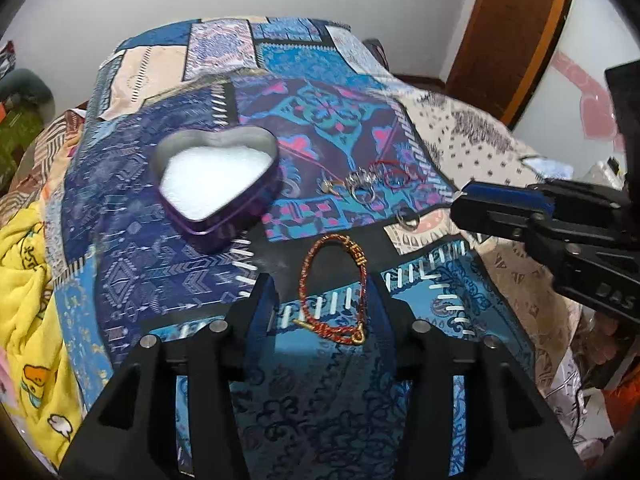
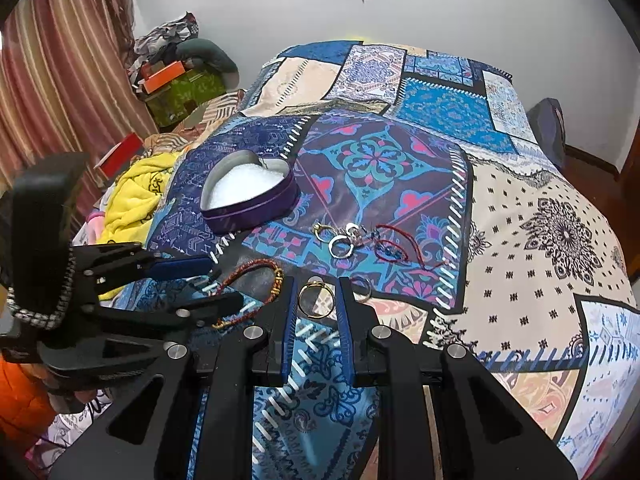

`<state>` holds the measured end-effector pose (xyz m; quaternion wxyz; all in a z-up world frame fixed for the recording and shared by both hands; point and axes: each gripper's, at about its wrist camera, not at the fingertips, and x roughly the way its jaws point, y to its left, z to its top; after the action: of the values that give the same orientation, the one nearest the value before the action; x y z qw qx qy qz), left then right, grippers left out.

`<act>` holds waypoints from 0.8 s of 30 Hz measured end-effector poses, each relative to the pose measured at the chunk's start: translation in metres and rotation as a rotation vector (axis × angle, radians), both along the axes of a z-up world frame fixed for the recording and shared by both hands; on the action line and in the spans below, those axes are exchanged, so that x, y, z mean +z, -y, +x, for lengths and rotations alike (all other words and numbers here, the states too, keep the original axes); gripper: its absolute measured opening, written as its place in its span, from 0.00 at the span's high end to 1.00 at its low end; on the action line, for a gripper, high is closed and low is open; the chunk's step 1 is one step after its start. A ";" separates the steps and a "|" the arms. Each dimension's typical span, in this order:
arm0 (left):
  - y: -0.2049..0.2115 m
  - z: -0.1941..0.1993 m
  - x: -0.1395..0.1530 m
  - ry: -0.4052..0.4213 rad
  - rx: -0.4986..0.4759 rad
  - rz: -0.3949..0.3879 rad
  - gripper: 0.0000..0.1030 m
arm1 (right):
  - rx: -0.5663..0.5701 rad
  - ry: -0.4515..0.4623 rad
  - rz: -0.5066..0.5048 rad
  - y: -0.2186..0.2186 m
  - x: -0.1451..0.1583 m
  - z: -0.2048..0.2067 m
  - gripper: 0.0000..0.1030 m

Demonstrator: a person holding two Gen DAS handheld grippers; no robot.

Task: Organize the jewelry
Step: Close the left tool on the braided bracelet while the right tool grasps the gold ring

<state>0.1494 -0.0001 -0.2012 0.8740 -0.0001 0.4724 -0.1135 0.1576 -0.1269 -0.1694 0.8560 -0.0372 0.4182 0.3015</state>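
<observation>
A purple heart-shaped tin (image 1: 218,184) with white padding lies open on the bed; it also shows in the right wrist view (image 2: 250,196). A red braided bracelet (image 1: 332,284) lies between the open fingers of my left gripper (image 1: 320,292); it also shows in the right wrist view (image 2: 250,292). A gold ring (image 2: 316,300) lies between the open fingers of my right gripper (image 2: 316,292). Silver rings (image 2: 344,244) and a red cord bracelet (image 2: 394,246) lie farther off. In the left wrist view my right gripper (image 1: 460,204) comes in from the right.
A patchwork bedspread (image 2: 520,216) covers the bed. A yellow blanket (image 1: 28,300) lies at its left edge. Boxes and clutter (image 2: 176,80) stand by a striped curtain. A wooden door (image 1: 512,32) is at the right.
</observation>
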 end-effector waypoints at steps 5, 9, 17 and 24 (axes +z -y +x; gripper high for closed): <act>0.012 0.005 -0.015 -0.022 -0.031 0.022 0.55 | -0.011 -0.006 -0.009 0.006 -0.002 0.001 0.83; 0.020 0.004 -0.020 -0.002 -0.064 0.070 0.55 | -0.020 -0.010 -0.011 0.009 -0.004 0.004 0.83; 0.020 0.008 -0.021 0.010 -0.077 0.077 0.93 | -0.022 -0.012 -0.005 0.011 -0.006 0.004 0.83; 0.009 0.003 -0.012 0.015 -0.034 0.026 0.99 | -0.021 0.002 0.002 0.008 0.000 0.006 0.83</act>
<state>0.1524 -0.0089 -0.2135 0.8754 0.0201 0.4673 -0.1221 0.1633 -0.1346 -0.1698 0.8596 -0.0325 0.4173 0.2931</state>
